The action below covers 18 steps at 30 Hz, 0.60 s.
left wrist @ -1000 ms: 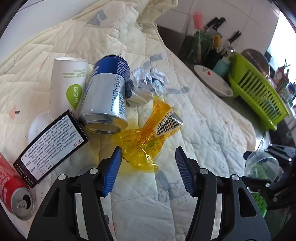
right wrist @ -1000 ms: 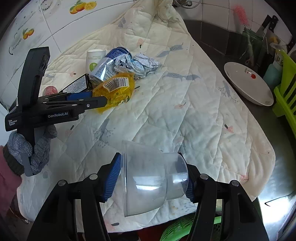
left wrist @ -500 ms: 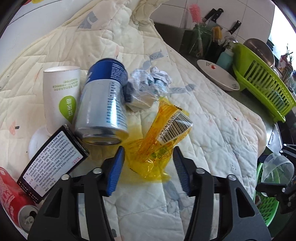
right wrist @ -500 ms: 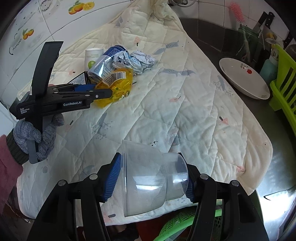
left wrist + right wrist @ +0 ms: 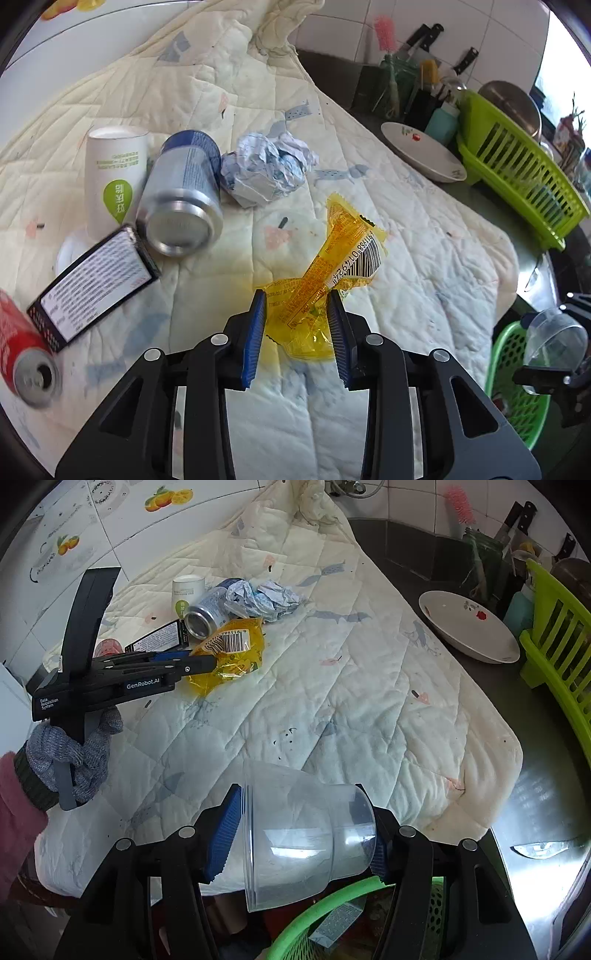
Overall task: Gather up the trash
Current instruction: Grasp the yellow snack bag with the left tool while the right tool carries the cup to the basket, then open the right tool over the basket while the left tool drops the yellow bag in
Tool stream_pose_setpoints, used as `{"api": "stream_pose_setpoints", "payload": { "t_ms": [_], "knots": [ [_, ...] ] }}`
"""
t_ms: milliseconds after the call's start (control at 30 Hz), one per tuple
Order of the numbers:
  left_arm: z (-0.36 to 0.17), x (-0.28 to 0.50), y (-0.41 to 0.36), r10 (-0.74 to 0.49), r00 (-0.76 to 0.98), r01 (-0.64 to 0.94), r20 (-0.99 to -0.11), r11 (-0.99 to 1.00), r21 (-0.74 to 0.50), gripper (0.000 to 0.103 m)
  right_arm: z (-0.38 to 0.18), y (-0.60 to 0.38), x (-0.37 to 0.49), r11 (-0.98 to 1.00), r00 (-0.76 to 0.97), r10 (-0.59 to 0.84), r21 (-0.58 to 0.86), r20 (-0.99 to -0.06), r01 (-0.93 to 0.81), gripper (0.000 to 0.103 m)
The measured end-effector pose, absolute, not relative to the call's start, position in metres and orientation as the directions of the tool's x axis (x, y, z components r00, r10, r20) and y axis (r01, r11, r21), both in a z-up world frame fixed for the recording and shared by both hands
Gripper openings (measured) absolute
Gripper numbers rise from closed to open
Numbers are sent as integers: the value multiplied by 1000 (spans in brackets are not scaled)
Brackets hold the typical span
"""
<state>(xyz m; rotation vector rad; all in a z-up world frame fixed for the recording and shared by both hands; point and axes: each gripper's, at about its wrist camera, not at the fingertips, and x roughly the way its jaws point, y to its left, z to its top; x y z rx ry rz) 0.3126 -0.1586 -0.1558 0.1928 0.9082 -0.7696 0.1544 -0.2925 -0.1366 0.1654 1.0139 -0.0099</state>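
My left gripper (image 5: 295,325) is shut on a yellow plastic wrapper (image 5: 332,269) with a barcode, lifted off the cream quilt (image 5: 406,229); it also shows in the right wrist view (image 5: 229,653). My right gripper (image 5: 303,834) is shut on a clear plastic cup (image 5: 295,842), held sideways above a green trash basket (image 5: 332,904) beside the quilt's edge. On the quilt lie a silver-blue can (image 5: 184,195), a white paper cup (image 5: 114,173), crumpled paper (image 5: 266,170), a black box (image 5: 96,284) and a red can (image 5: 22,358).
A white bowl (image 5: 424,151) and a green dish rack (image 5: 517,162) stand on the dark counter at the right. Knives and brushes sit by the tiled back wall. The green basket (image 5: 517,387) is below the counter edge.
My left gripper closed on the yellow wrapper and pulled it right, away from the cans. My right gripper carried the clear cup back over the green basket.
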Motion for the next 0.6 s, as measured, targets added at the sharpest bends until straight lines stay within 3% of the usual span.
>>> {"api": "stream_pose_setpoints", "payload": {
  "t_ms": [600],
  "knots": [
    [-115, 175, -125, -560, 418, 648, -715, 735, -197, 31, -147, -318, 59, 993, 494, 77, 110, -866, 39, 57]
  ]
}}
